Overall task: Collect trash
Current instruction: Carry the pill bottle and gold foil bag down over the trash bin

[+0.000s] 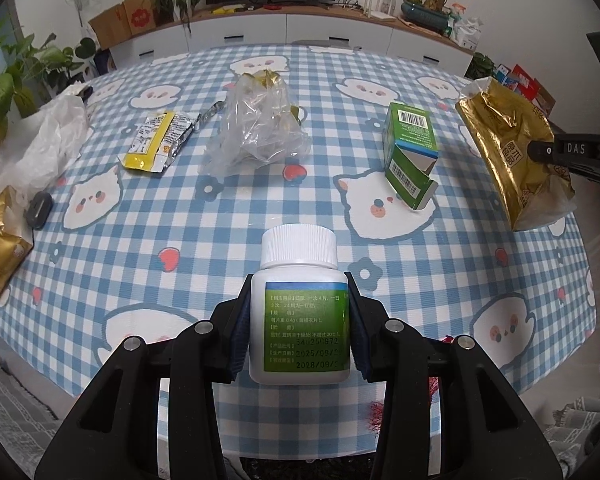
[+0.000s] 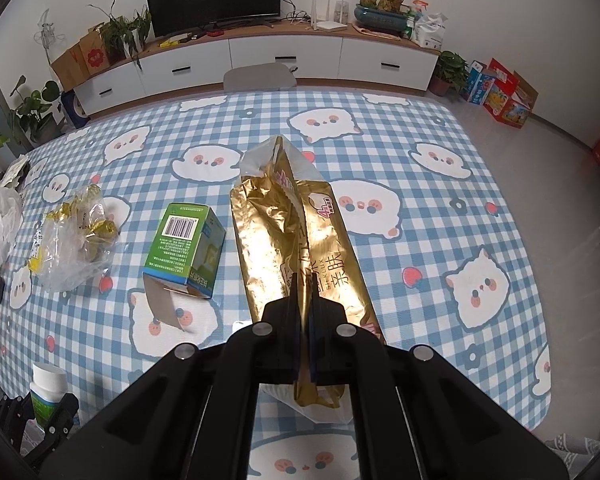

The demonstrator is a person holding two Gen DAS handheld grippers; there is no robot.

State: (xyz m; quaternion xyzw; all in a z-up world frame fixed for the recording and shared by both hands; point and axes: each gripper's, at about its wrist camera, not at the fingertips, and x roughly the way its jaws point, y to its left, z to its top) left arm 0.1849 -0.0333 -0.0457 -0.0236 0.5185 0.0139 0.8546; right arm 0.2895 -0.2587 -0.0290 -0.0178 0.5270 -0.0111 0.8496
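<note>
Gripping left gripper [image 1: 300, 320]: it is clamping a white pill bottle [image 1: 299, 312] by its body, one pad pressing on each side of the green label, the ribbed white cap sticking out past the fingertips.
Right gripper [image 2: 306, 320]: its jaws are pinching fully together on a gold foil bag [image 2: 296, 240], which is stretching away from the fingertips, its torn open mouth at the far end.
Gold foil bag, from the left wrist view [image 1: 516, 152]: it is hanging in the air at the right edge, above the surface.
Pill bottle, from the right wrist view [image 2: 48, 394]: it is showing at the lower left, sitting between the left gripper's fingers.
Surface [image 2: 420, 260]: a blue and white checked cloth with cartoon animal faces is covering it.
Green carton [image 1: 412, 152]: it is lying on the surface with one end flap open, between the two grippers and farther out.
Clear plastic bag [image 1: 256, 128]: it is lying crumpled near the middle of the surface, well apart from both grippers.
Yellow wrapper [image 1: 156, 144]: it is lying flat, left of the clear bag.
White plastic bag [image 1: 44, 140]: it is lying bunched at the far left edge.
</note>
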